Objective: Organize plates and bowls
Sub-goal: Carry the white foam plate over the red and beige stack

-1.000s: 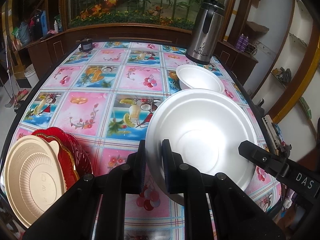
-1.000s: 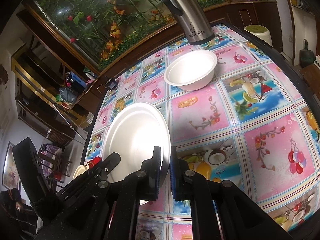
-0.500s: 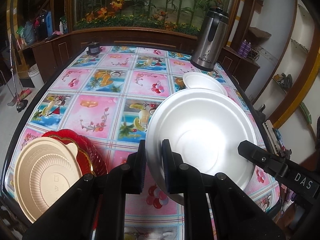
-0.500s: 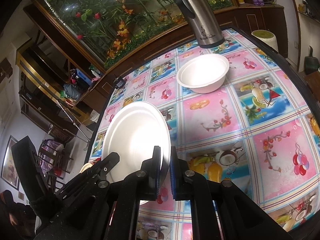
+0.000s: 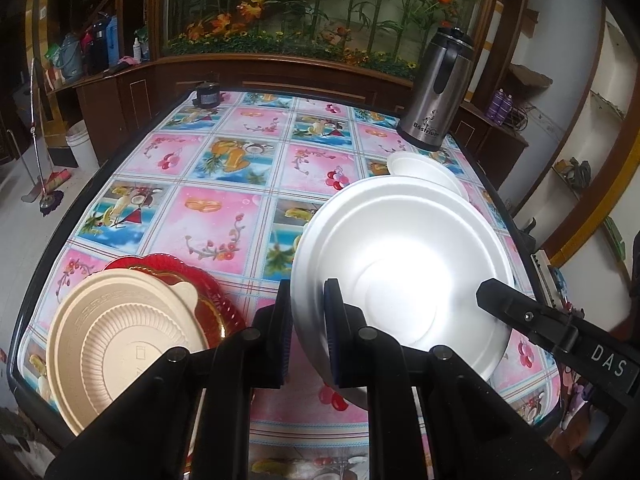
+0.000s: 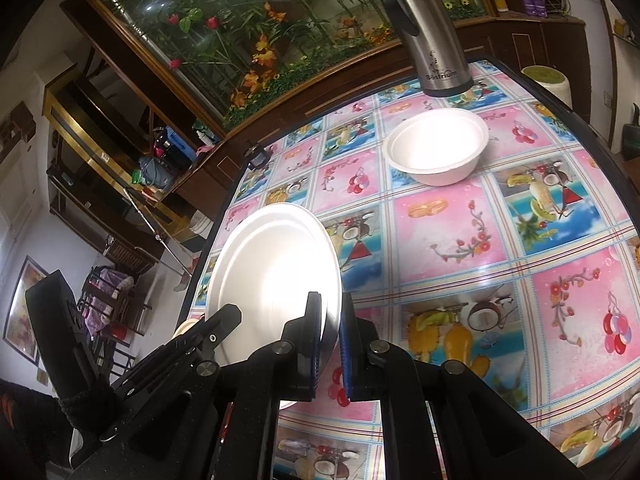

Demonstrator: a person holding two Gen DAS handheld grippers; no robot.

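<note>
grippers, left (image 5: 306, 320) and right (image 6: 330, 328), clamp white plate (image 5: 404, 276) (opposite rims) above table (image 5: 224, 204).

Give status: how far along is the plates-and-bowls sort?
Done: beige plate sits stacked on the red plate. In hand: both tools, left and right, grip the white plate by opposite rims, off the table. Left: white bowl untouched near the flask.

Your right claw (image 6: 329, 334) clamped on the white plate's (image 6: 272, 276) rim, plate lifted above the patterned bench (image 6: 460, 240), white bowl (image 6: 436, 146) beyond, steel flask (image 6: 428, 32) behind it
</note>
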